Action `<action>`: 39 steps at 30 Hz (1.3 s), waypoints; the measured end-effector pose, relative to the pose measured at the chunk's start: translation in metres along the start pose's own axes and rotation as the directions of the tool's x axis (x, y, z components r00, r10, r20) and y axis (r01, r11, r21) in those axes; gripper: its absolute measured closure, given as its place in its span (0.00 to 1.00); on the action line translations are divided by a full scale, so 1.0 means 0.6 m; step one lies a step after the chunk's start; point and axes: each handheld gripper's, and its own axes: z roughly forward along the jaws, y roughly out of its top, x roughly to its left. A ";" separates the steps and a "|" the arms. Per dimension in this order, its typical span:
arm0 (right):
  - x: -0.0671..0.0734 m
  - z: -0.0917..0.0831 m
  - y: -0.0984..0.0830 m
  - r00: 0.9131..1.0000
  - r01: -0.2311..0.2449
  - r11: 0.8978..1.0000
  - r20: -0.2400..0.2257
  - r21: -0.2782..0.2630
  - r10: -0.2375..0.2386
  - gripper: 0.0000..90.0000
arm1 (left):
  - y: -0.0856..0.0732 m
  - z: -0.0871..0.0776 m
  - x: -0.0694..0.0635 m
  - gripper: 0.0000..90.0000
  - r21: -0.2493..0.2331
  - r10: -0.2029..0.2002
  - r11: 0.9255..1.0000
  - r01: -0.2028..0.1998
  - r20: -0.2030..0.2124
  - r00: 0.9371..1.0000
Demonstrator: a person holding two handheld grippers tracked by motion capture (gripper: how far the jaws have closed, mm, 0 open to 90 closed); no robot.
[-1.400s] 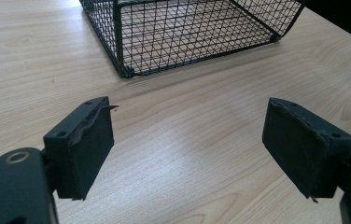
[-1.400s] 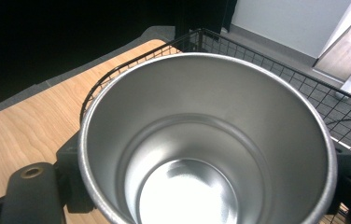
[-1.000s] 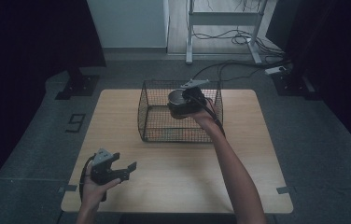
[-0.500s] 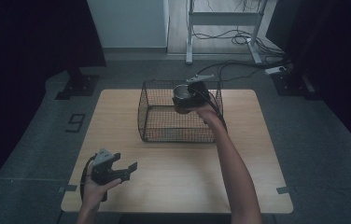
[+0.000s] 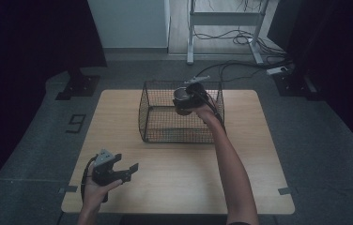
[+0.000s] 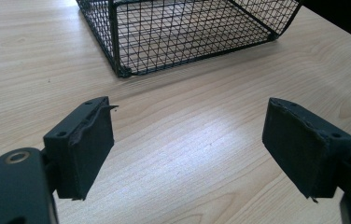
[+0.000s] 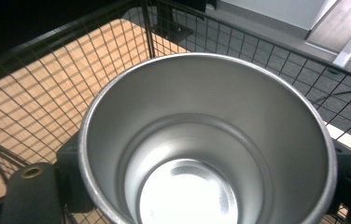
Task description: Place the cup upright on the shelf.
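The right gripper [image 5: 189,96] is clamped across a steel cup [image 7: 206,140], held above the wire basket [image 5: 156,119]. The cup looks rigid, light and slick-walled; a grip on the body below the rim seems soundest. Its outer wall and the jaw contact are hidden. The left gripper [image 6: 187,149] hangs wide open, empty, over the table [image 6: 192,116].
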 end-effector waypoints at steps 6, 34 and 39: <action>-0.009 0.018 -0.009 1.000 -0.016 1.000 0.004 0.005 0.016 0.20 | 0.000 -0.002 0.000 0.19 -0.006 -0.002 1.000 0.002 0.005 1.000; -0.025 0.089 -0.043 1.000 -0.022 0.997 0.017 0.074 0.021 0.20 | -0.001 -0.002 0.001 0.19 -0.001 -0.001 1.000 0.001 0.000 1.000; -0.028 0.099 -0.048 0.999 -0.030 0.996 0.019 0.089 0.028 0.20 | -0.001 -0.004 0.003 0.19 -0.004 -0.003 1.000 0.003 -0.004 1.000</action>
